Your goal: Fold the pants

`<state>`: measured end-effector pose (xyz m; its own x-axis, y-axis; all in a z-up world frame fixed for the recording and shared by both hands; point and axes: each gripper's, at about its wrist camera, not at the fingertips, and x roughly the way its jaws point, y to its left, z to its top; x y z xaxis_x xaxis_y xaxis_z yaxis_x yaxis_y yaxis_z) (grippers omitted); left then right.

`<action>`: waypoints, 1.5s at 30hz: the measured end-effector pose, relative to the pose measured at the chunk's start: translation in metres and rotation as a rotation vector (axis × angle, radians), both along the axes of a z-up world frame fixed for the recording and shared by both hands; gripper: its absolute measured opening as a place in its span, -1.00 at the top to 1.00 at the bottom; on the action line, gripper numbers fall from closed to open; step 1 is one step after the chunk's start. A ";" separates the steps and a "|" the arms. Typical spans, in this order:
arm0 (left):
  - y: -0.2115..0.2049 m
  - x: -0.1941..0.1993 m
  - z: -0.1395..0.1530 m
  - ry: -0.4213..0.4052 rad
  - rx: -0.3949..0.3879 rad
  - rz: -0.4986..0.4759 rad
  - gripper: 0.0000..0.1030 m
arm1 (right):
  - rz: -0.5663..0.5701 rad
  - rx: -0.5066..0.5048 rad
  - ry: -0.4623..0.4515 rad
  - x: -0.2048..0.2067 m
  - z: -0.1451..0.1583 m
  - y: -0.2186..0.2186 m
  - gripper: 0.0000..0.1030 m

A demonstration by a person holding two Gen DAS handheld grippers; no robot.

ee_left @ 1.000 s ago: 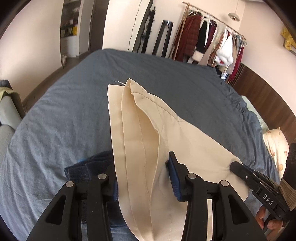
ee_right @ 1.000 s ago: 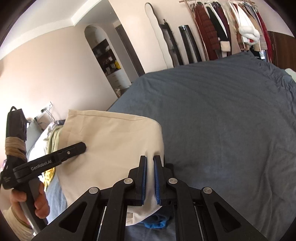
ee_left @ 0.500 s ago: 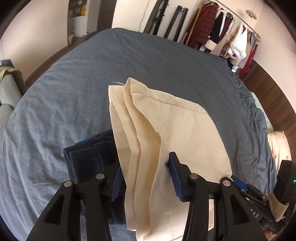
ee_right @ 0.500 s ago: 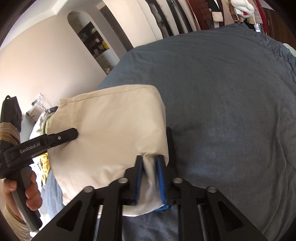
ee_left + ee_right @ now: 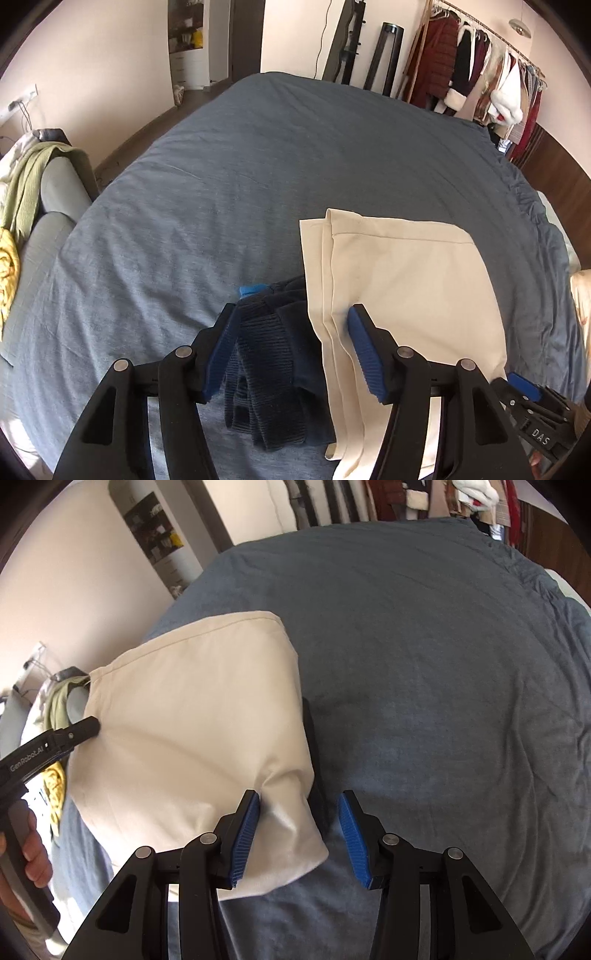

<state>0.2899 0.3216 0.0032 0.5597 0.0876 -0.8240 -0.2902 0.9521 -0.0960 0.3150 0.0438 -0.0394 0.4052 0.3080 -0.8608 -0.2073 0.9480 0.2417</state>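
Note:
The cream pants [image 5: 402, 288] lie folded into a flat rectangle on the blue bed [image 5: 258, 166], partly on top of a dark blue ribbed garment [image 5: 266, 354]. My left gripper [image 5: 291, 350] is open, its jaws straddling the pants' left edge and the dark garment. In the right wrist view the pants [image 5: 192, 731] lie left of centre. My right gripper [image 5: 299, 834] is open, with the pants' near right corner between its jaws. The left gripper's tip [image 5: 77, 731] touches the pants' left side.
A grey sofa with green and yellow clothes [image 5: 22, 206] stands left of the bed. A clothes rack [image 5: 480, 81] stands along the far wall. A pillow [image 5: 580, 291] lies at the bed's right edge. The bed's far half is bare blue cover [image 5: 443, 646].
The right gripper opened and let go of the pants' corner. The pants dropped from hanging to lying flat on the bed. The left gripper stayed open and drew back.

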 end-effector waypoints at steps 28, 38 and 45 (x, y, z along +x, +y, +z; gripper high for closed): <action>-0.069 -0.083 0.061 -0.207 0.210 -0.029 -0.49 | 0.020 0.077 -0.195 -0.068 0.048 -0.047 -0.22; -0.129 -0.131 0.054 -0.283 0.286 -0.045 -0.82 | 0.034 0.049 -0.449 -0.096 0.077 -0.075 -0.68; -0.153 -0.154 0.035 -0.357 0.313 -0.034 -0.96 | 0.057 0.066 -0.482 -0.109 0.062 -0.092 -0.69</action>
